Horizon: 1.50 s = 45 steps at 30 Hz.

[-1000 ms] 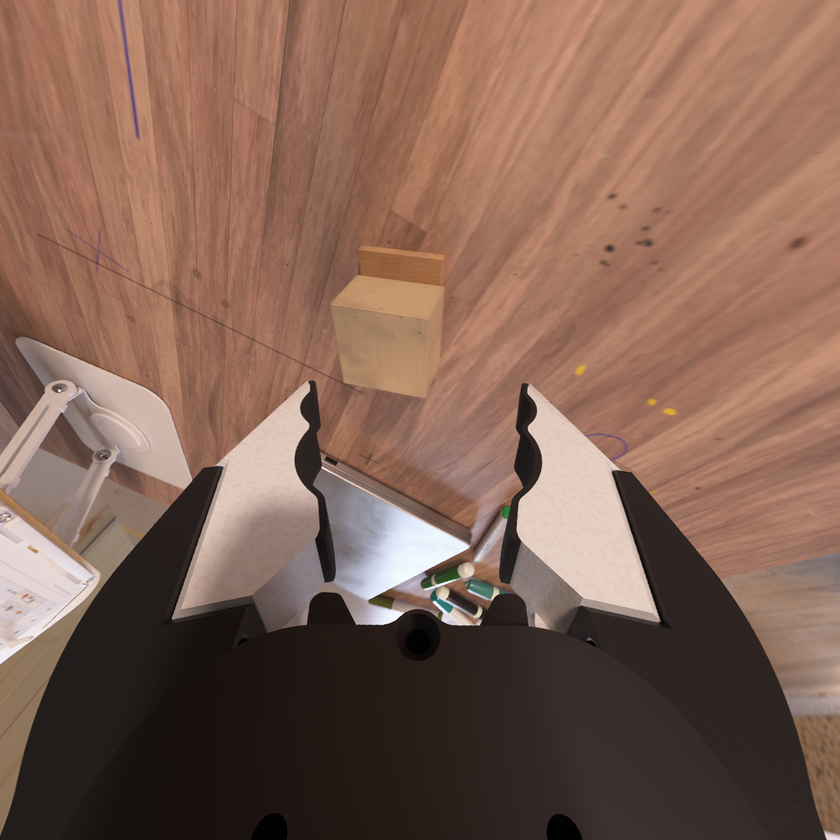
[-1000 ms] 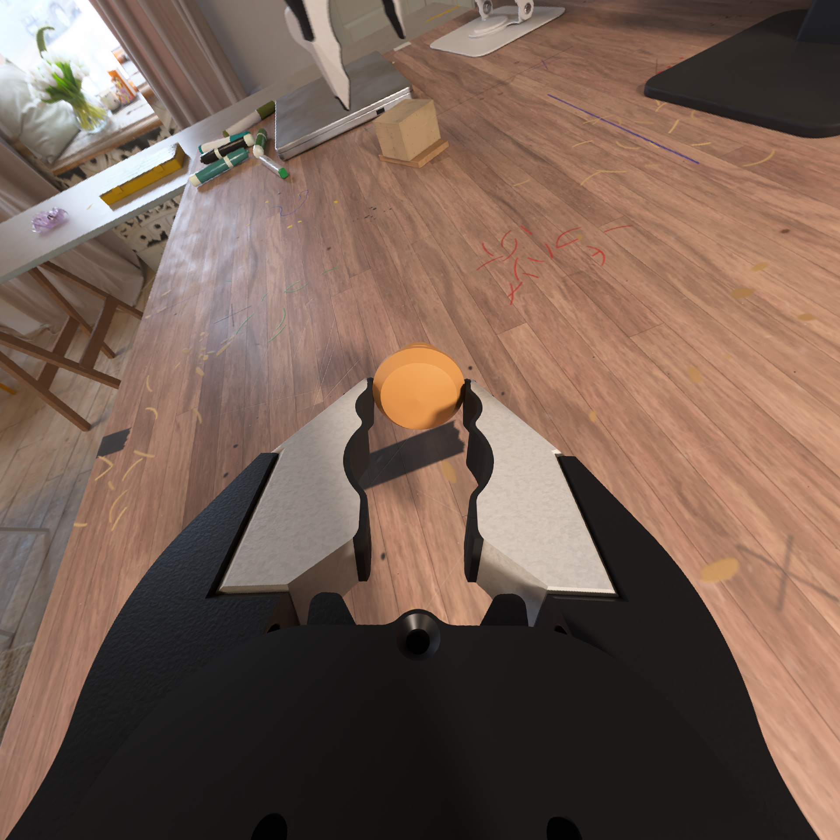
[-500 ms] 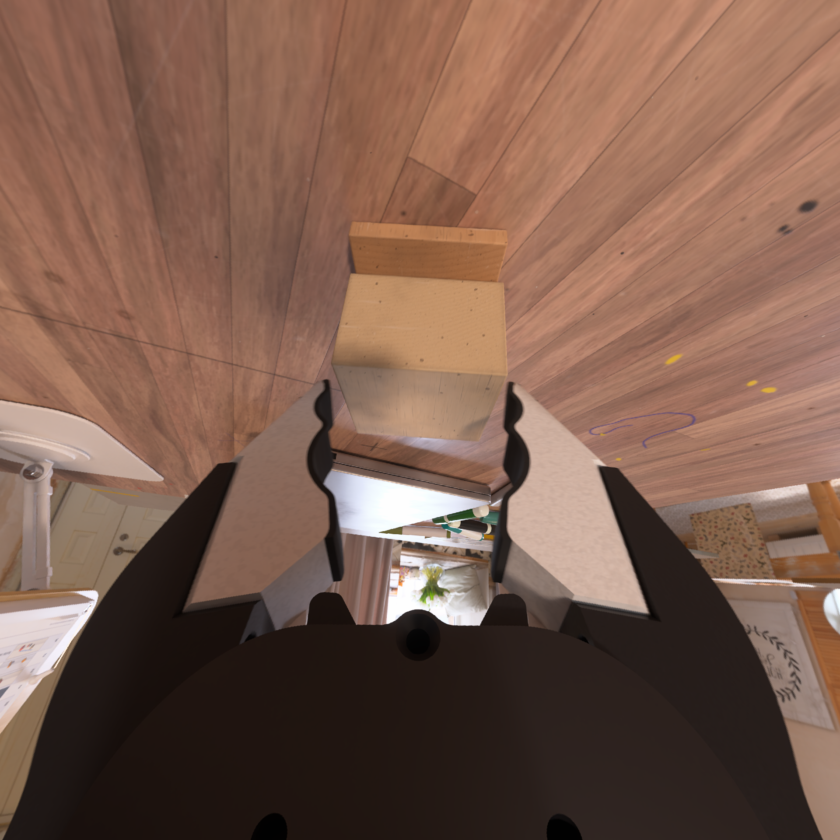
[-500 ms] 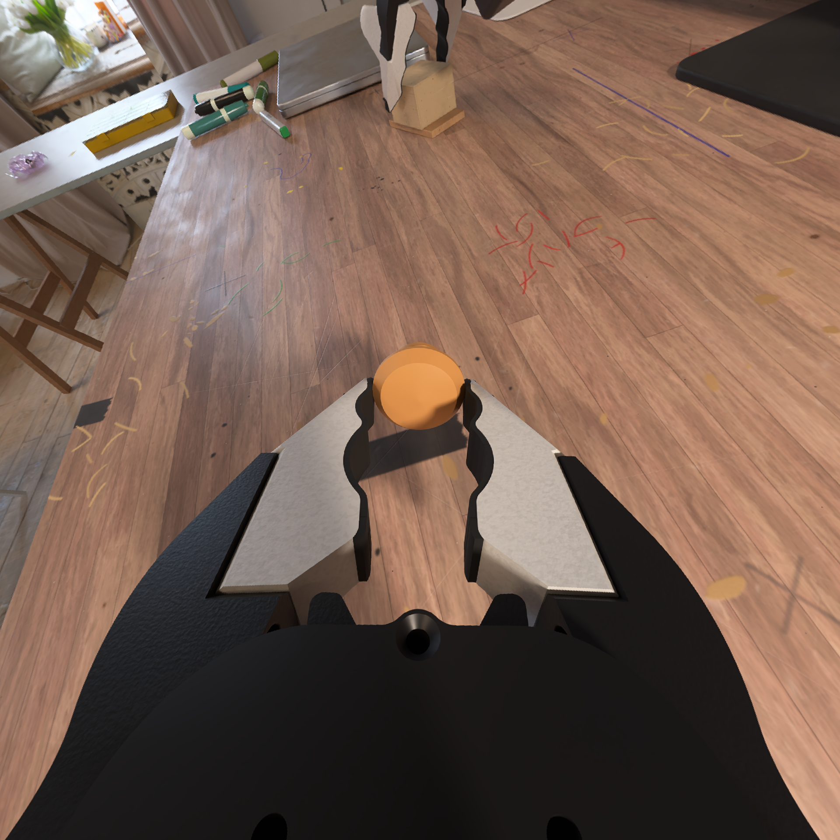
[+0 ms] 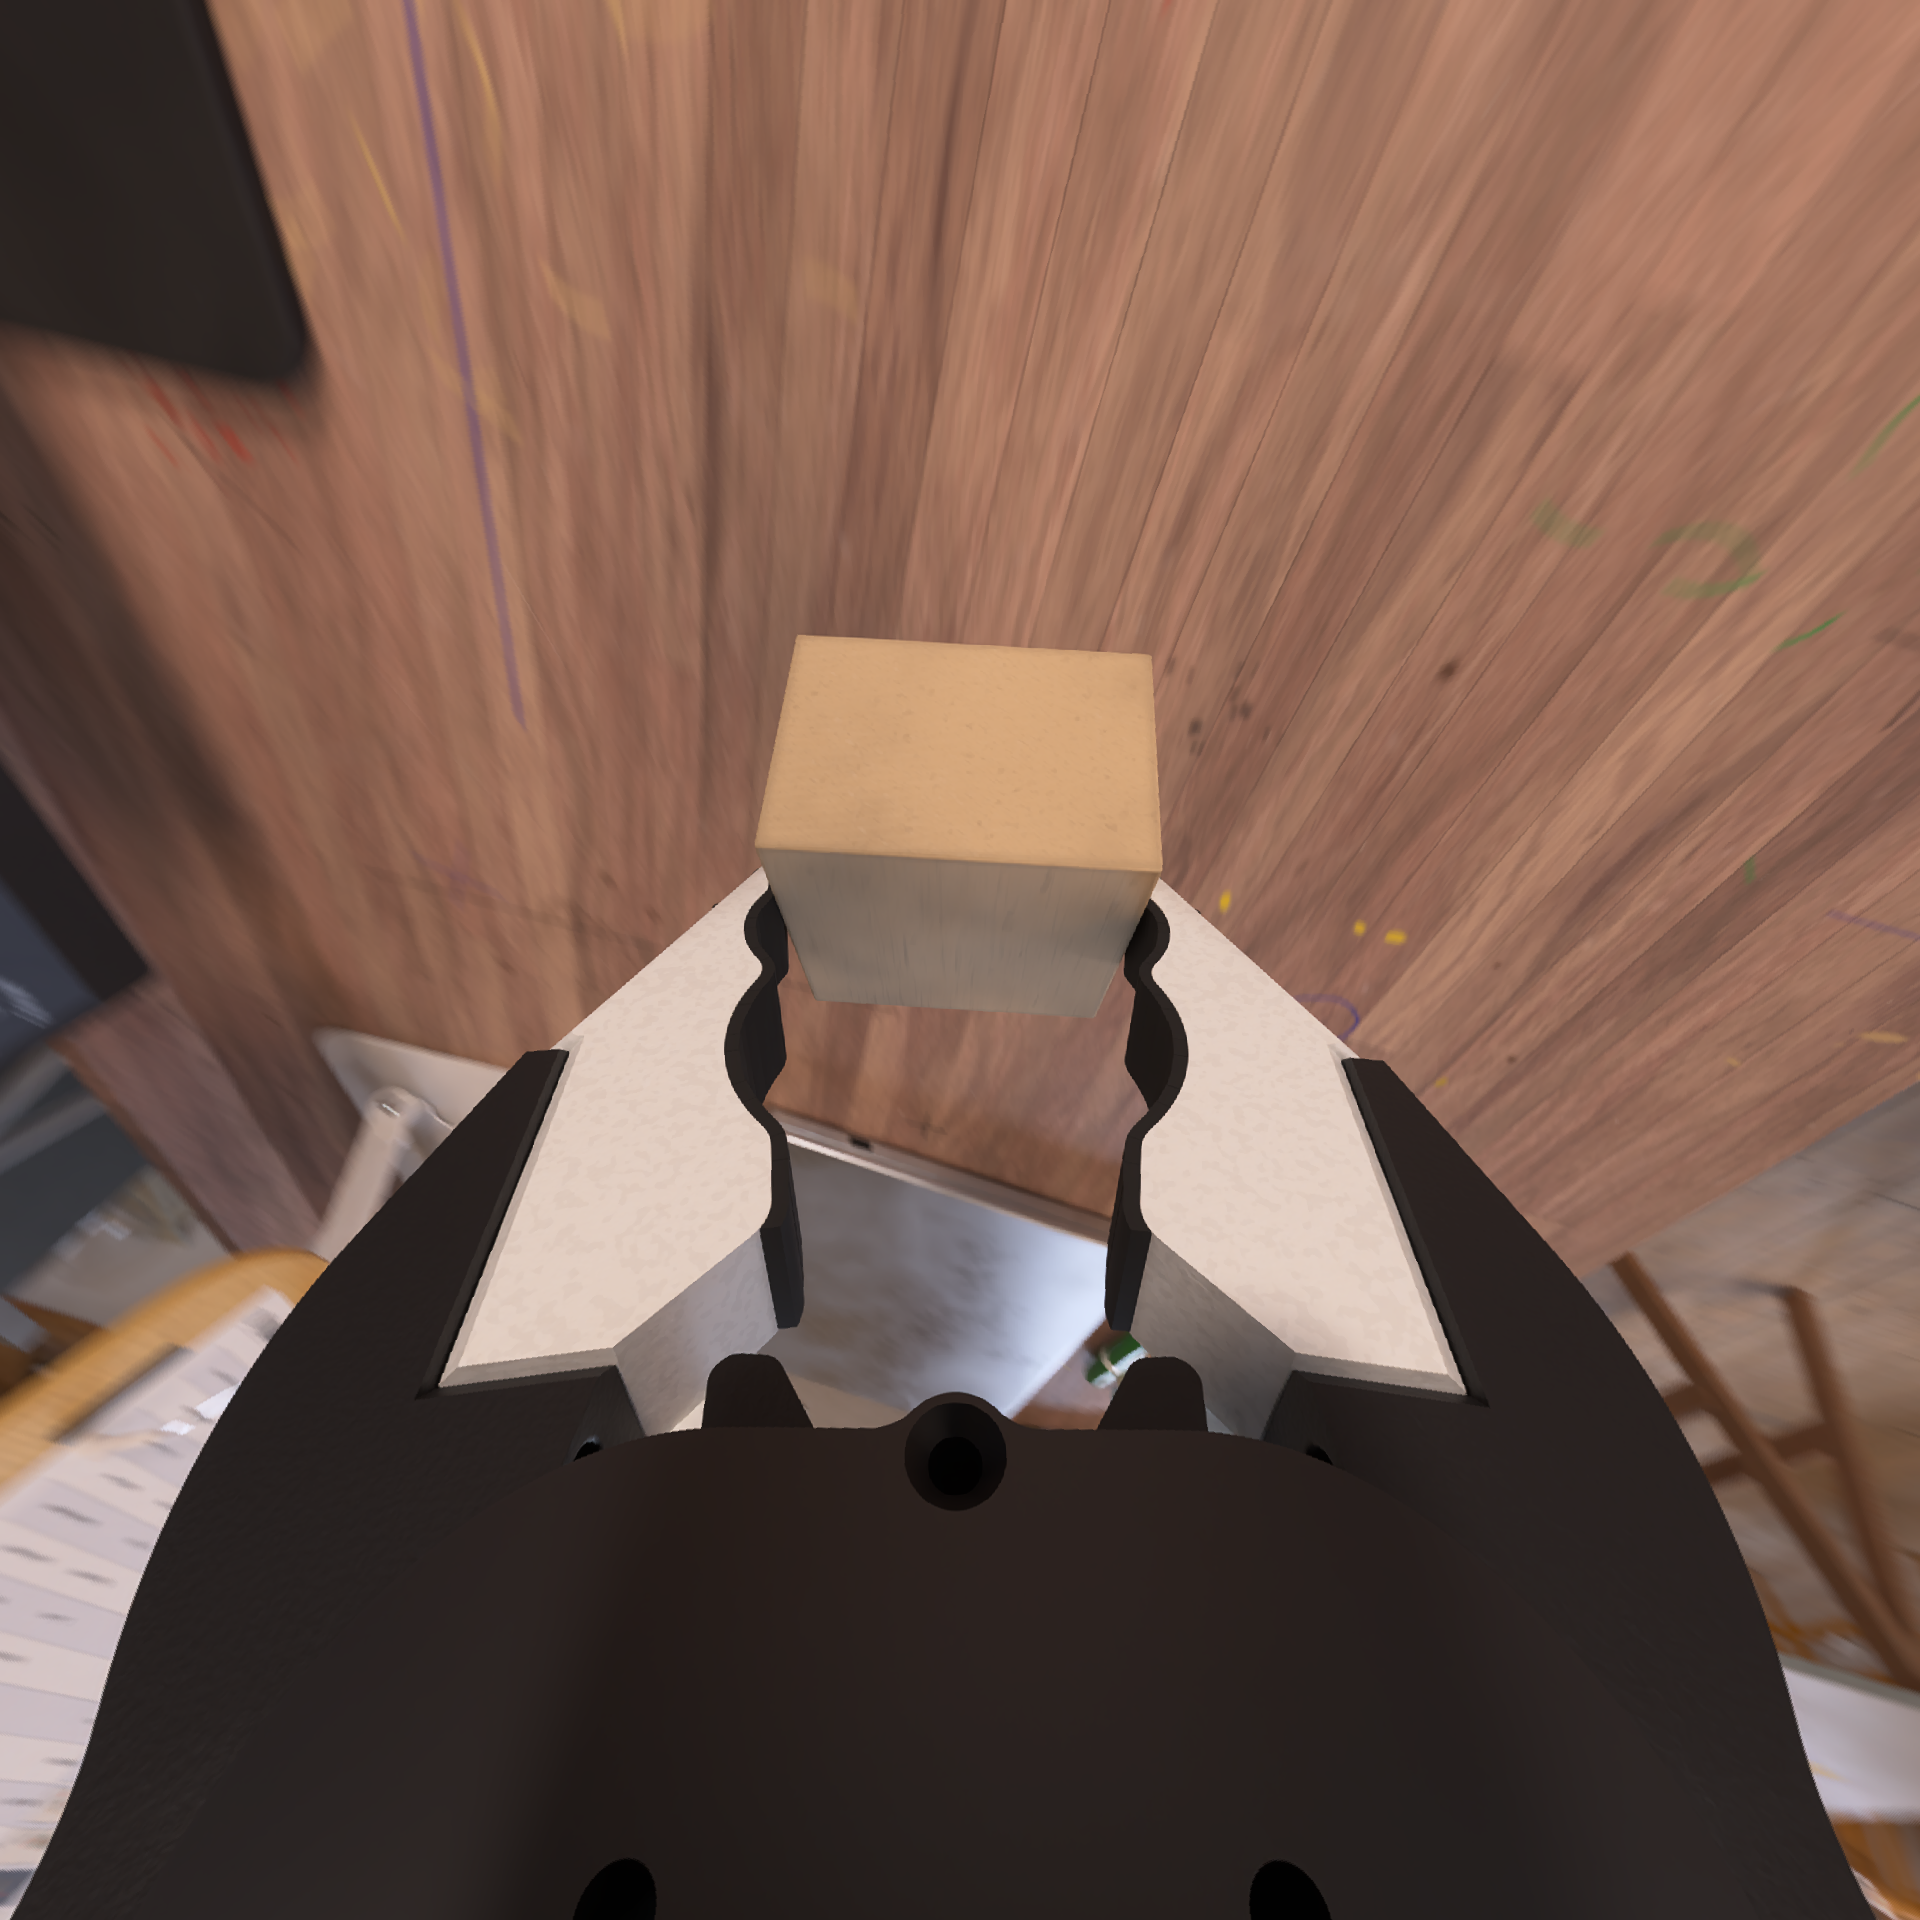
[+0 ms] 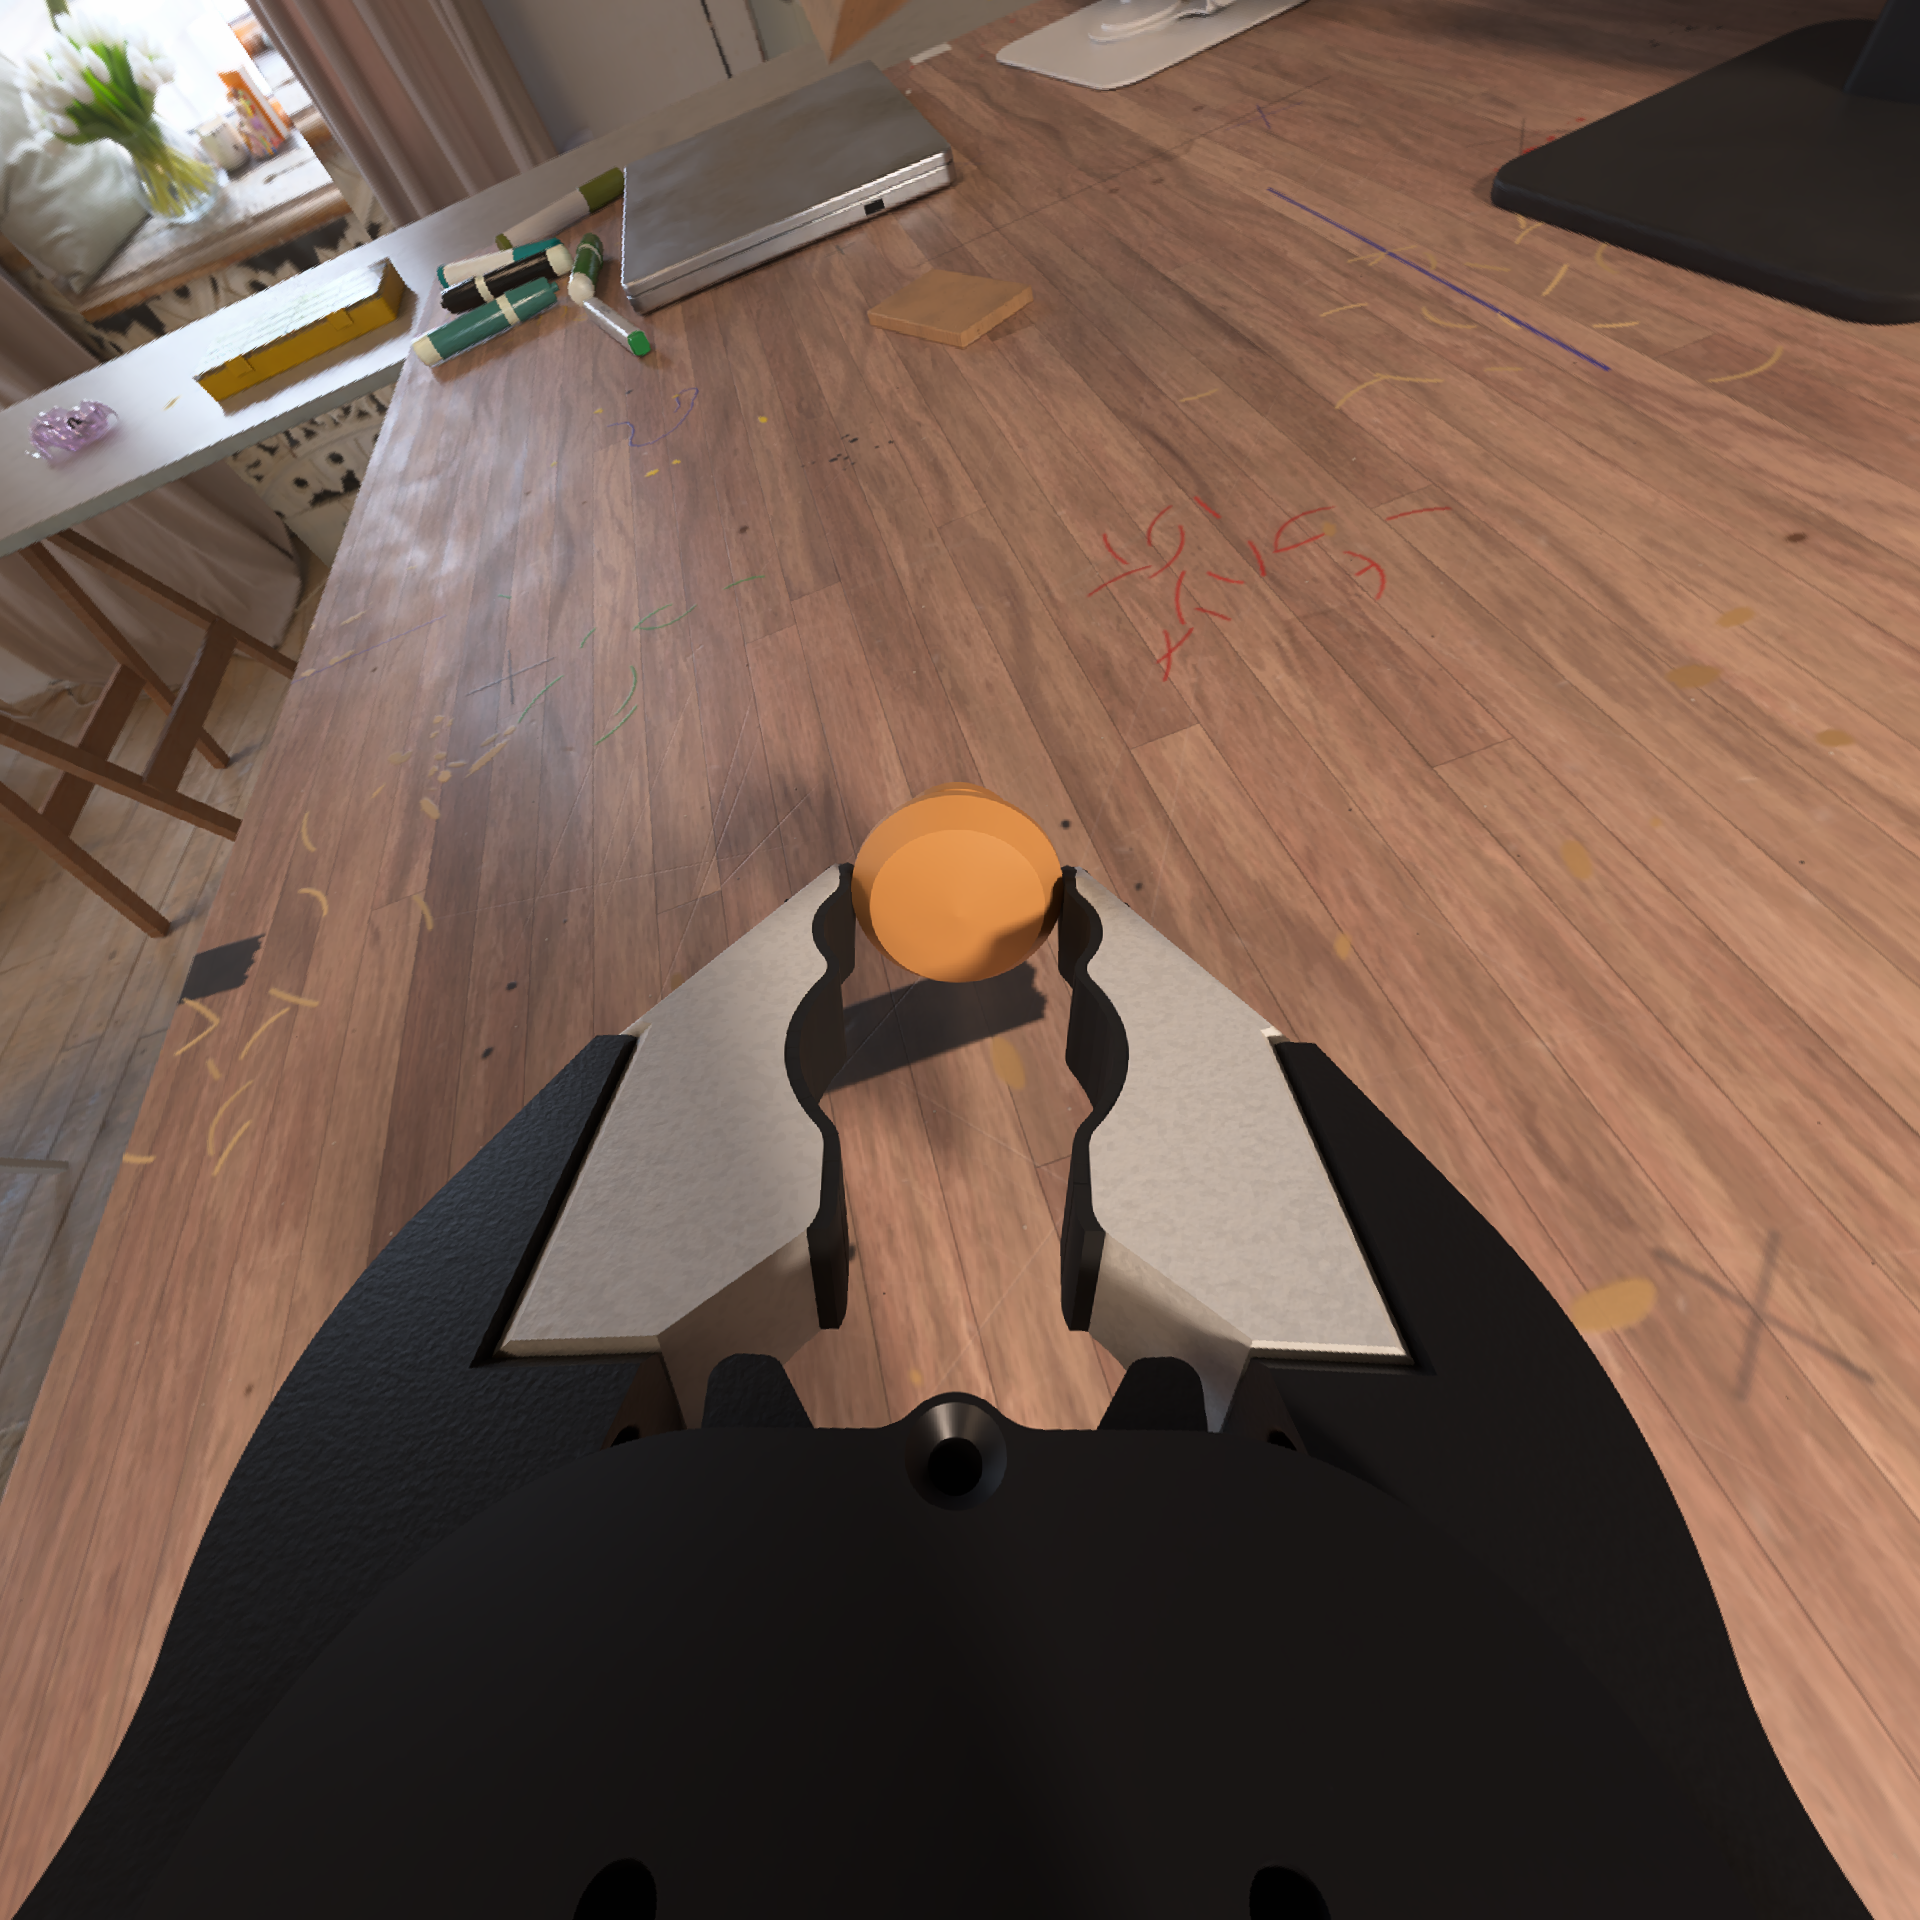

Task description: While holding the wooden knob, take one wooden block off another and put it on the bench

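Left wrist view first: the left gripper (image 5: 956, 925) has its jaws clamped on the pale cube-shaped wooden block (image 5: 961, 810), gripping two opposite side faces near the fingertips. The cube is clear of the brown plank desk (image 5: 1351, 416), and the blurred desk behind it suggests motion. I judge the cube light and rigid, with flat, dry sides that give the ridged pads good purchase. Since only the tips bite, it could pivot if swung hard; a hold deeper between the jaws, at mid-height of the faces, would be steadier. A closed silver laptop (image 5: 935, 1247) lies beyond the jaws.

Right wrist view, from its left side: a heap of green and white marker pens (image 6: 520, 296) lies near the desk edge, beside the laptop. Just past them rests the thin flat square wooden block (image 6: 951, 303), bare on the desk with nothing on top of it. Right of that sits a black monitor base (image 6: 1745, 197). Near the centre, the right gripper (image 6: 956, 914) pinches the round orange wooden knob (image 6: 951, 899) between its jaw tips, raised above its own shadow. The knob looks hard and smooth, and its curved rim sits in the pads' notches; being round, it may roll out if the squeeze eases.

Setting the cube down on a bare stretch of desk is what remains.
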Available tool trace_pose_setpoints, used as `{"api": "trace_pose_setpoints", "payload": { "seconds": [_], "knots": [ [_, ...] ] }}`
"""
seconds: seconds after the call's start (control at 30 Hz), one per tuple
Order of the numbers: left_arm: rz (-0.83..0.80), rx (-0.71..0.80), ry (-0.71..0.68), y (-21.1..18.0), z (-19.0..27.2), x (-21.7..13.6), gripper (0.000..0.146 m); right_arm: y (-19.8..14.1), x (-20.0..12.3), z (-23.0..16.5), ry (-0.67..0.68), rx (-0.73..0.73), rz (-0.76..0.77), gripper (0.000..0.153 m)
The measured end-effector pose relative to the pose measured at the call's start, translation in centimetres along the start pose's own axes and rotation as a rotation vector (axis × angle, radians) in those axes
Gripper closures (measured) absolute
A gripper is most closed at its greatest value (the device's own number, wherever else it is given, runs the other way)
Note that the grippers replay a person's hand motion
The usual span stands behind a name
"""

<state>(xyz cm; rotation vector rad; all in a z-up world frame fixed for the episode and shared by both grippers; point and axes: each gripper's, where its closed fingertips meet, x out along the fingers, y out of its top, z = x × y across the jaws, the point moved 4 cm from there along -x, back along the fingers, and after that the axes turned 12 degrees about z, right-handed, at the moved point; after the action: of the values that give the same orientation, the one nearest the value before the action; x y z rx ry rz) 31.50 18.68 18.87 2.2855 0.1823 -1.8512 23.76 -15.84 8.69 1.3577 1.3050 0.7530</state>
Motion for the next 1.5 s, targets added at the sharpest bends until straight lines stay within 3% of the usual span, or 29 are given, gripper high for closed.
{"api": "trace_pose_setpoints", "payload": {
  "seconds": [0.13,0.33,0.53,1.0,1.1,1.2,1.33,1.5],
  "knots": [
    [0.03,0.184,0.025,7.0,0.8,-0.8,0.08,-0.1,-0.2,0.0,-0.013,0.002,-0.002,0.114],
    [-0.101,0.331,-0.048,13.5,-0.2,6.7,0.08,-0.4,-0.7,0.0,-0.038,-0.006,-0.009,0.114],
    [-0.166,0.356,-0.109,15.6,-1.3,12.0,0.08,-1.2,-1.4,-0.5,-0.057,-0.018,-0.023,0.114],
    [-0.212,0.383,-0.11,17.9,-1.1,15.4,0.08,-1.1,-2.2,-1.2,-0.072,-0.045,-0.023,0.114],
    [-0.18,0.363,-0.128,18.0,-0.5,14.7,0.053,-1.1,-2.2,-1.1,-0.068,-0.039,-0.023,0.114],
    [-0.155,0.345,-0.071,17.2,-0.8,12.0,0.051,-1.1,-2.2,-0.9,-0.059,-0.025,-0.02,0.114],
    [0.014,0.202,-0.038,15.2,-0.2,5.8,0.051,-1.0,-2.2,-0.9,-0.043,-0.005,-0.01,0.114],
    [0.219,-0.072,0.173,8.2,-0.2,-1.4,0.05,-0.7,-2.0,-1.0,-0.024,0.011,0.001,0.114]
  ]
}}
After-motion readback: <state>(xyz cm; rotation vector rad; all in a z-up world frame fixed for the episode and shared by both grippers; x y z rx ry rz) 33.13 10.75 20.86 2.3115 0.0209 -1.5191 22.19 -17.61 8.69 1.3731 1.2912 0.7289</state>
